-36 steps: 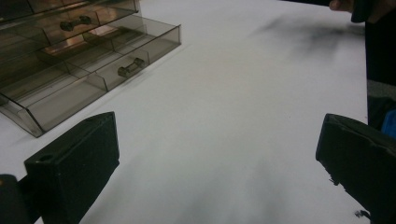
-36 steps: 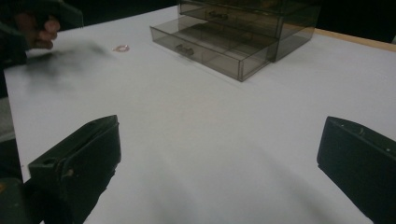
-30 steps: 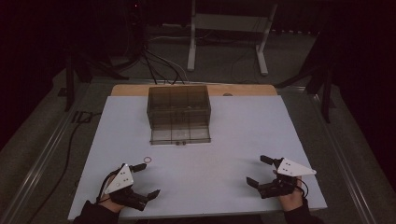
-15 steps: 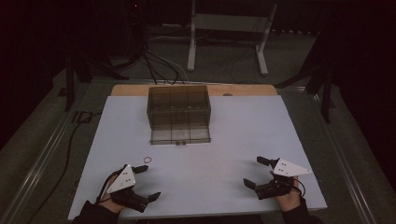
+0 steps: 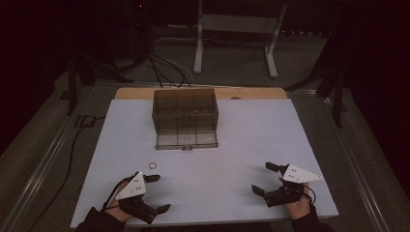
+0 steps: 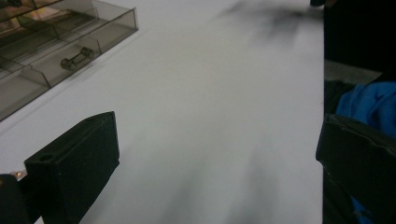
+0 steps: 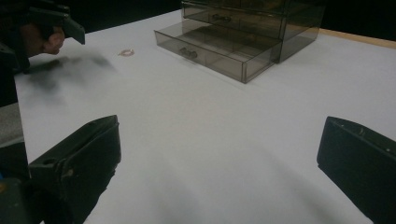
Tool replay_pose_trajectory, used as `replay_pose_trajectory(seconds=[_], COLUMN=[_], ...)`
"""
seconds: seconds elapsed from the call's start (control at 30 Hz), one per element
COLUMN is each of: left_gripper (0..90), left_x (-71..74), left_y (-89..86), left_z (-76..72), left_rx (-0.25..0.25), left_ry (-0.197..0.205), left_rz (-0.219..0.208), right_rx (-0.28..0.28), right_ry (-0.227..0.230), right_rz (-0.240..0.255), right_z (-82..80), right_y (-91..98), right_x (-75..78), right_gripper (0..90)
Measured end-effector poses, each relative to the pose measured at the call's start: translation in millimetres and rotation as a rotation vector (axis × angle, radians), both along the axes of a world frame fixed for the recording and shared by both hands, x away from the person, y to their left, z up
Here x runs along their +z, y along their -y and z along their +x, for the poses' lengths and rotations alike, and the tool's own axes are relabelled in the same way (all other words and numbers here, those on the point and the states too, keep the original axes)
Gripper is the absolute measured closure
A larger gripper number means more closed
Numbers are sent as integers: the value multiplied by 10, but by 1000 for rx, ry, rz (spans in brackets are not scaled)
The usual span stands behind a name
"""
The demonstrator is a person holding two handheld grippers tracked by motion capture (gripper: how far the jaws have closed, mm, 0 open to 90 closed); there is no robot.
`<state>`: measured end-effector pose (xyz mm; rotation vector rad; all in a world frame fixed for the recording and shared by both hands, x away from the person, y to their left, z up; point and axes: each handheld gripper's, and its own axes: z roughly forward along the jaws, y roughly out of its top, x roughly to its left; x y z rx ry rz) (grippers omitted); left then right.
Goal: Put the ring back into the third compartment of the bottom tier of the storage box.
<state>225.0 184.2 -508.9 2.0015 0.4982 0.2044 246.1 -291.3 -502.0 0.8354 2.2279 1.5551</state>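
I see both grippers empty, jaws spread wide: left gripper (image 5: 155, 193), right gripper (image 5: 265, 179). Small ring (image 5: 153, 165) just ahead of left jaws, untouched. Bottom drawer (image 5: 186, 140) open beyond. Pickup and drop-in remain

Dim room around a lit white table (image 5: 241, 140); soft shadows, blurred foreground in both gripper views.

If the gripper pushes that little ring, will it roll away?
Probably not: the ring lies flat on the table, so it should slide rather than roll. It looks thin and small, so likely light and quick to skid on the smooth top. Lying so flat, it may be hard for the left gripper to pinch.
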Motion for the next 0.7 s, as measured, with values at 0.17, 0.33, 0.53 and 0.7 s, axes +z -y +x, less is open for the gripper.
replay_pose_trajectory(seconds=[0.17,0.33,0.53,0.7], left_gripper=[5,5,5,5], left_x=[34,122,191,239], left_y=[16,46,81,88], left_z=[18,45,79,99], left_rx=[-2,-18,-23,-22], left_ry=[5,14,25,33], left_rz=[0,-35,-49,-66], right_rx=[-3,-4,-7,-8], right_ry=[1,0,-2,-3], right_rz=[-2,-4,-6,-7], right_z=[-1,-1,0,-1], right_y=[-3,-7,-11,-14], right_x=[-1,-3,-7,-6], right_gripper=[0,0,0,0])
